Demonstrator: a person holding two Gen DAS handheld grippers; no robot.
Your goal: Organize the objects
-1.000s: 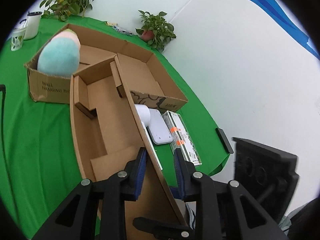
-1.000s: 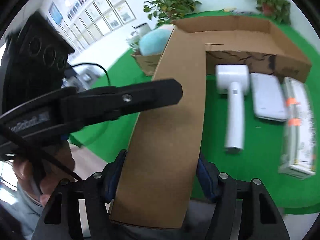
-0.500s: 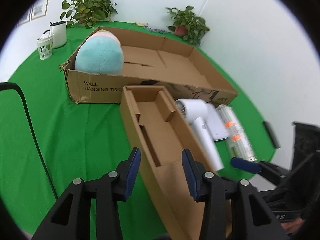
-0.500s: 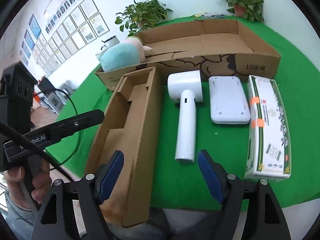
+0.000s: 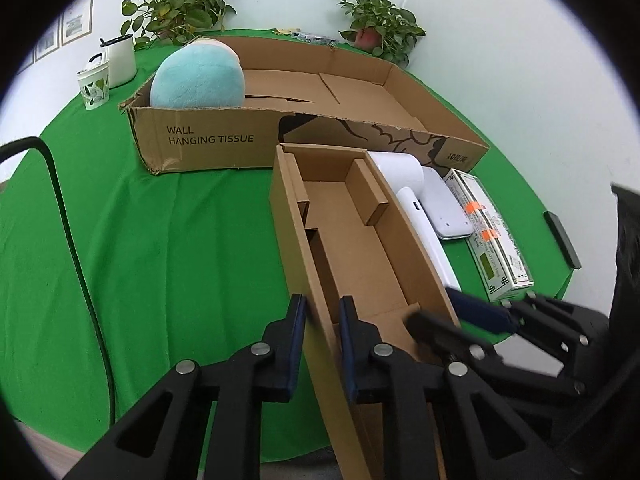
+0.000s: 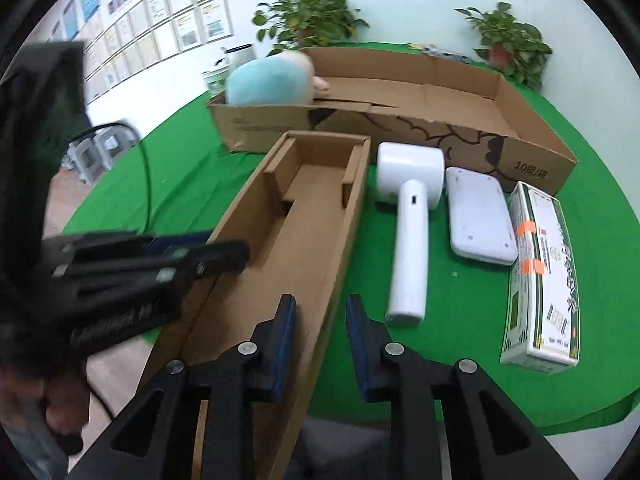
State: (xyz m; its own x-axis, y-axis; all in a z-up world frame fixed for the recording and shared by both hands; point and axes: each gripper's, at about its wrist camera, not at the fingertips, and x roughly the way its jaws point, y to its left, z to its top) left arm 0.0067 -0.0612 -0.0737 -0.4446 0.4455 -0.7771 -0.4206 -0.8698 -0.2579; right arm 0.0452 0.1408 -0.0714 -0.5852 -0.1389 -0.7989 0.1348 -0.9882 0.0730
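The long cardboard tray [image 5: 352, 236] lies on the green cloth [image 5: 168, 240], its near end between both sets of fingers. The left gripper [image 5: 323, 346] straddles the tray's left wall, the right gripper [image 6: 320, 344] its right wall. It is plain brown corrugated board with folded inner partitions. Both jaws have just been closing, narrowing onto the thin walls; firm contact I cannot tell.

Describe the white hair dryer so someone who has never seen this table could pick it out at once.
On the green table, look in front of the big open cardboard box at the row of loose items. The hair dryer lies flat just right of the long narrow cardboard tray, its handle pointing toward the near edge. Unlike the flat white pad and printed carton to its right, it is hammer-shaped.
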